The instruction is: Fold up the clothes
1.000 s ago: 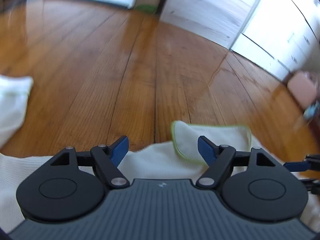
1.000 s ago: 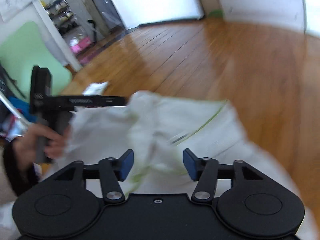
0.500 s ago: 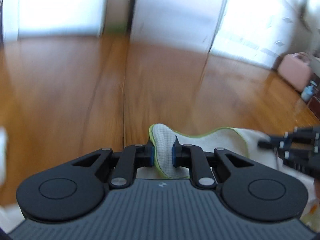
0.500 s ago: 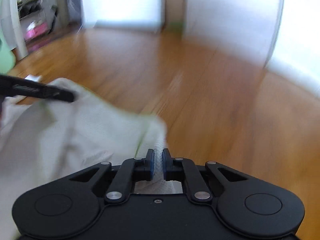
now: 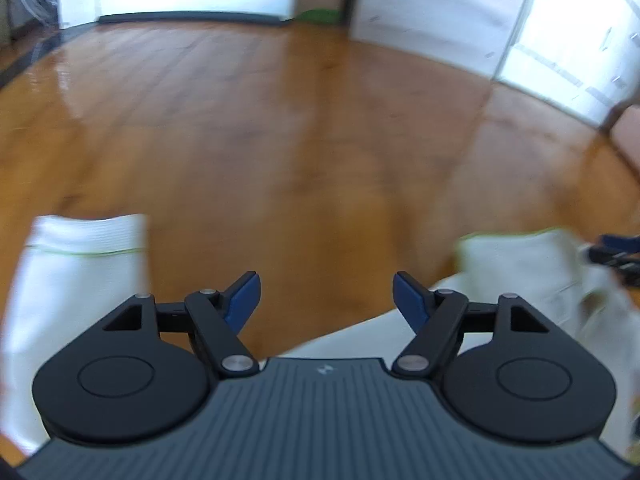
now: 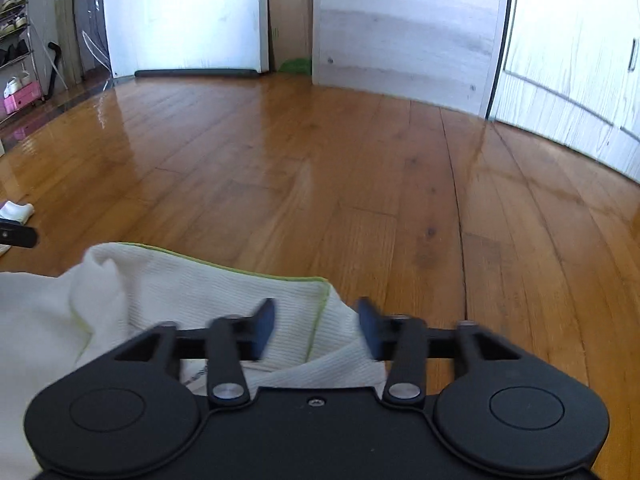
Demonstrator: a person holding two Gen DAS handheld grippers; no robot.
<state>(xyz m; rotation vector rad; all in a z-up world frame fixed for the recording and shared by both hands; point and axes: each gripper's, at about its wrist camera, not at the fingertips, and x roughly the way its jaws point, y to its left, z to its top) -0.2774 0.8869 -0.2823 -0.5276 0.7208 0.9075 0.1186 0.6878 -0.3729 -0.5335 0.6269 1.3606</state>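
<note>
Garment [image 6: 168, 292]: white ribbed knit with a thin lime-green edge, lying on the floor [image 6: 360, 168]. In the right wrist view its green-edged corner is folded over and sits just ahead of the right gripper [image 6: 316, 330], partly between the two blue fingers [image 6: 264, 328]. Cloth is bunched and creased to the left of that corner, and runs off the left frame edge.

Left wrist view is blurred. Same garment [image 5: 532, 280] appears at lower right, with the green-trimmed corner up and to the right of the left gripper [image 5: 326, 296]. A white ribbed cuff with a green line [image 5: 84, 248] lies at the left, extending down behind the gripper body. Cannot tell whether this cuff joins the main piece.

Right gripper: jaws have just been opening; they stand apart, pads not pressing on the cloth, though the corner lies between them.

Left gripper: jaws have just been opening; wide apart, bare floor between the fingers [image 5: 242, 300], nothing held. The garment edge passes under its right finger only.

Right gripper tip also shows at the far right edge of the left wrist view [image 5: 618, 252], beside the garment corner. Left gripper tip shows at the left edge of the right view [image 6: 16, 236], above the cloth.

Surroundings: glossy wooden planks, white doors [image 6: 404, 28] at the far wall, shoe rack [image 6: 16, 40] at far left.
</note>
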